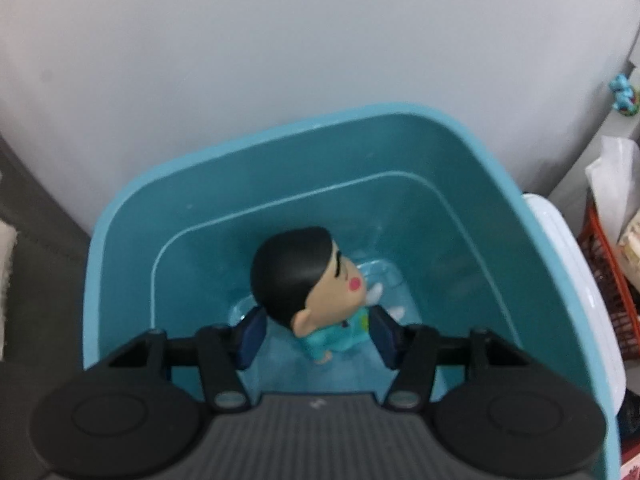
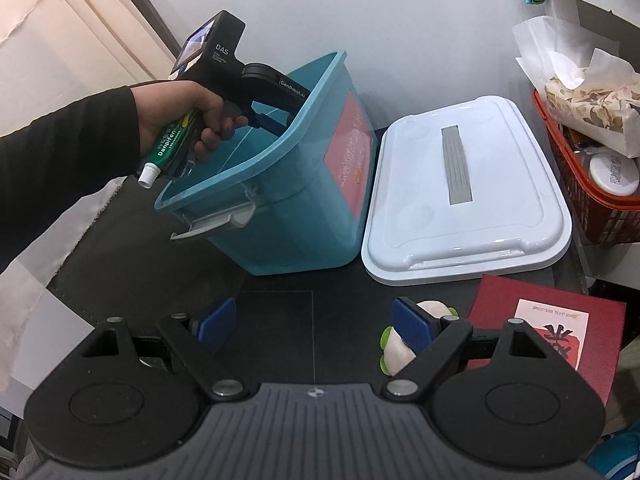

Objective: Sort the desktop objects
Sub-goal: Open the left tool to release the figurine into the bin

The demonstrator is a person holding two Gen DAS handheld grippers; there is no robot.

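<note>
A small figurine [image 1: 308, 276] with black hair and a teal outfit stands low inside the blue bin [image 1: 280, 132]. My left gripper [image 1: 318, 336] reaches down into the bin, its blue pads on either side of the figurine's body. Bin floor shows between the left pad and the body, so the jaws are open. In the right wrist view a hand [image 2: 180, 108] holds that gripper over the blue bin [image 2: 280, 216], with a green tube [image 2: 168, 148] pinned against the handle. My right gripper [image 2: 316, 322] hangs open over the dark mat, a white-and-green plush toy [image 2: 396, 354] behind its right finger.
The bin's white lid [image 2: 460, 184] lies flat to the right of the bin. A red card [image 2: 560, 320] sits near the front right, and a red basket [image 2: 600, 208] stuffed with paper and packets stands at the far right. A grey wall runs behind.
</note>
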